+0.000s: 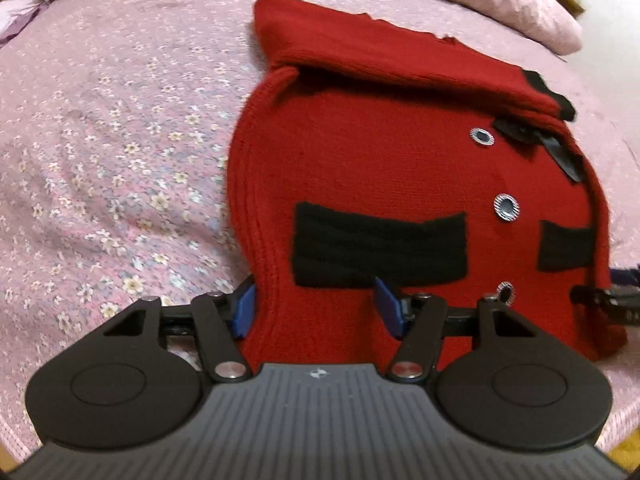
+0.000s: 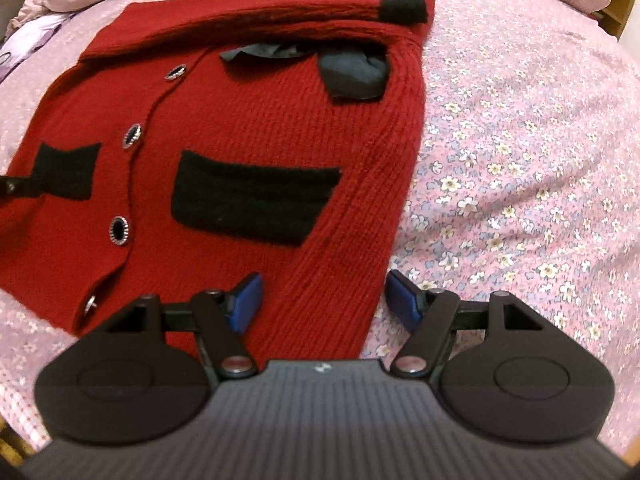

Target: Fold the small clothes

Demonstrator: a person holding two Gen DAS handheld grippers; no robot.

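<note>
Covering the bed (image 1: pixel 100 152), a flowered sheet bears the red cardigan (image 1: pixel 380 168), sleeves already folded across its top. Left gripper (image 1: pixel 316 308) and right gripper (image 2: pixel 324 300) each straddle a hem corner, jaws wide, unclamped, likely poised to lift the hem upward.

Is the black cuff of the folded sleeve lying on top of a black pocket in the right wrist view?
No, the cuff lies at the cardigan's top edge, far above the pocket.
</note>
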